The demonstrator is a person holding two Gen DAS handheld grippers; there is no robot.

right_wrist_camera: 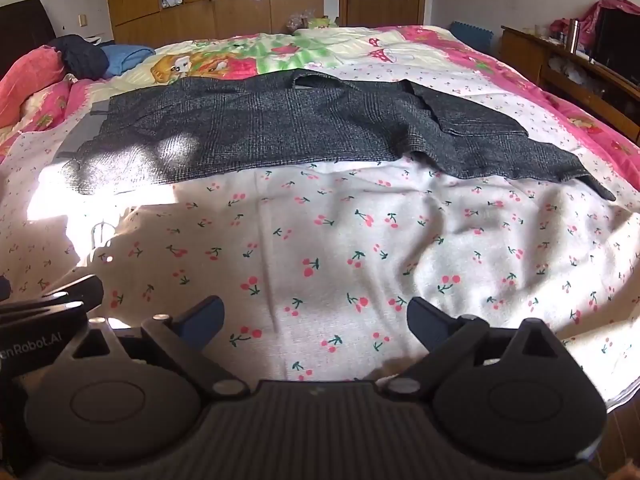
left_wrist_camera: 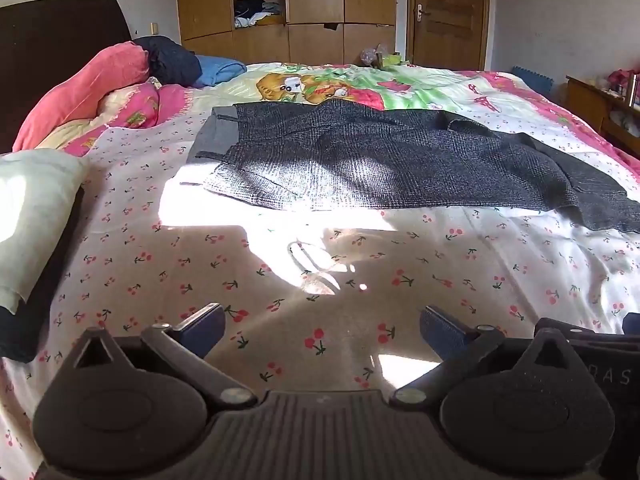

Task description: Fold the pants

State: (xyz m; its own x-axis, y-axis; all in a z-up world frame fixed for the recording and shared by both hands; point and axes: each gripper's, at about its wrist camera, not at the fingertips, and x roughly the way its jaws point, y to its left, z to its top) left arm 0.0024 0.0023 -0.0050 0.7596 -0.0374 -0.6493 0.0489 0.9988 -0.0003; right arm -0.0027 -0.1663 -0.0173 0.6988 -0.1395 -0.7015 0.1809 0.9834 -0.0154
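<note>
Dark grey checked pants lie spread across the bed, waistband at the left, legs running right; they also show in the right wrist view. One leg end is folded over at the right. My left gripper is open and empty, low over the cherry-print sheet, well short of the pants. My right gripper is open and empty too, over the sheet near the bed's front edge. The left gripper's side shows at the left of the right wrist view.
The bed has a cherry-print sheet and a cartoon quilt behind. Pink bedding, a dark garment and a pale pillow lie at the left. A wardrobe, door and side cabinet stand around.
</note>
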